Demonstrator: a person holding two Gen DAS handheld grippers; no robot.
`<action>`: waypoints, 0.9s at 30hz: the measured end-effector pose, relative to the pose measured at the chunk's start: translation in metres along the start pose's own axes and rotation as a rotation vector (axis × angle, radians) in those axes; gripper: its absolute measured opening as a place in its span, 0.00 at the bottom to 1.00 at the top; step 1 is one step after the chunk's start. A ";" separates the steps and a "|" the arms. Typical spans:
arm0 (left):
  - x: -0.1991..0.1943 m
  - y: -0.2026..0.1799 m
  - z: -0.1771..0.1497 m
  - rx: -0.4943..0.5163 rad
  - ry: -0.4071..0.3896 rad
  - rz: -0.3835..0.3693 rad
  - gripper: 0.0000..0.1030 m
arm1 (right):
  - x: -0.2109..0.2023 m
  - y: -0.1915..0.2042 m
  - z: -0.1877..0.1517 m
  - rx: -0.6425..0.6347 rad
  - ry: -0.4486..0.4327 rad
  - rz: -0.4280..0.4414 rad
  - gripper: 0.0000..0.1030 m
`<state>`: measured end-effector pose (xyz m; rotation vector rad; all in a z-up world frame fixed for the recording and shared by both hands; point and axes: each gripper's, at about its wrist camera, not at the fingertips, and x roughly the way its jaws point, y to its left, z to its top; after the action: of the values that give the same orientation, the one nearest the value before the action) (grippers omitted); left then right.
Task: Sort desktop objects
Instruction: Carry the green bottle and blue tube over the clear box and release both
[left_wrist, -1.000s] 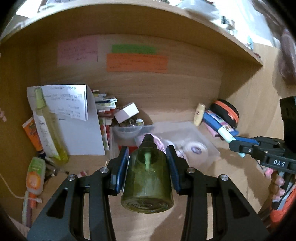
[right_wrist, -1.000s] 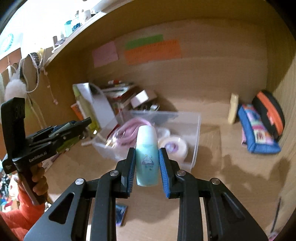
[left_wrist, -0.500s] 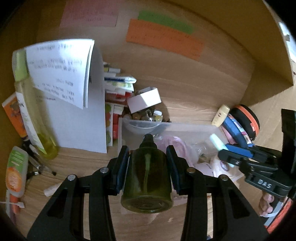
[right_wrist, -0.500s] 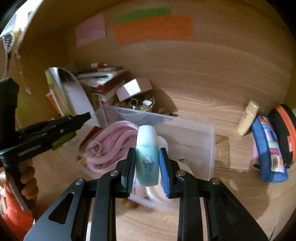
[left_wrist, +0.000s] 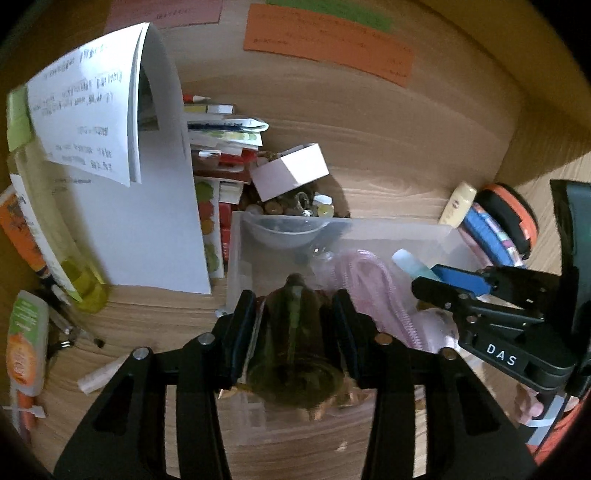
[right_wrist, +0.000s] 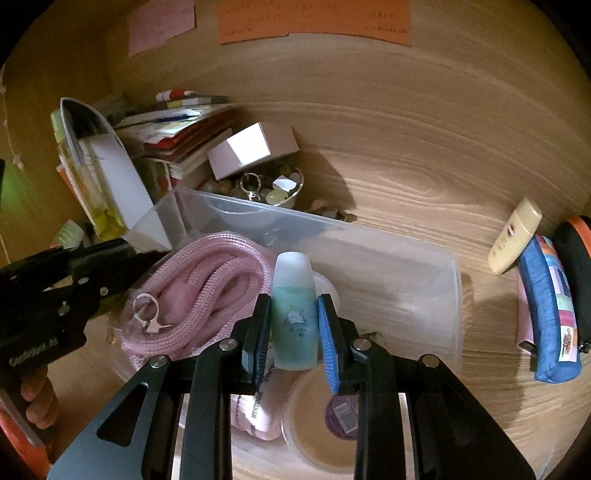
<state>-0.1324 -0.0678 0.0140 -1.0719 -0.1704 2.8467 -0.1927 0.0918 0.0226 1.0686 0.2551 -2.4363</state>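
My left gripper (left_wrist: 293, 334) is shut on a dark green pump bottle (left_wrist: 291, 347) and holds it over the near left part of a clear plastic bin (left_wrist: 332, 229). My right gripper (right_wrist: 293, 325) is shut on a small teal bottle (right_wrist: 293, 314) with a white cap, held over the middle of the same bin (right_wrist: 424, 266). A pink rope (right_wrist: 199, 284) and a tape roll (right_wrist: 317, 424) lie in the bin. The right gripper also shows in the left wrist view (left_wrist: 443, 280), the left gripper in the right wrist view (right_wrist: 122, 254).
A folded white paper (left_wrist: 129, 166), a tall yellow bottle (left_wrist: 55, 229) and an orange-green tube (left_wrist: 26, 339) stand at left. Stacked booklets (left_wrist: 221, 147), a white box (left_wrist: 291, 170) and a bowl of trinkets (right_wrist: 266, 188) sit behind the bin. A cream tube (right_wrist: 513, 236) and pouches (right_wrist: 550, 306) lie right.
Both grippers have moved forward and down into the shelf nook, from in front of the bin to over it, each still holding its bottle.
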 end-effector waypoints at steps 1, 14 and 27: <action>0.000 -0.001 0.000 0.004 -0.002 0.003 0.47 | 0.001 0.001 -0.001 -0.002 0.003 -0.013 0.22; -0.029 -0.019 -0.006 0.066 -0.103 -0.001 0.90 | -0.061 0.012 -0.010 -0.046 -0.132 -0.112 0.68; -0.064 -0.024 -0.032 0.083 -0.092 -0.061 0.90 | -0.108 0.015 -0.057 -0.038 -0.130 -0.072 0.80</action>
<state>-0.0621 -0.0500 0.0357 -0.9053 -0.0890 2.8228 -0.0849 0.1353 0.0633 0.8946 0.3007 -2.5428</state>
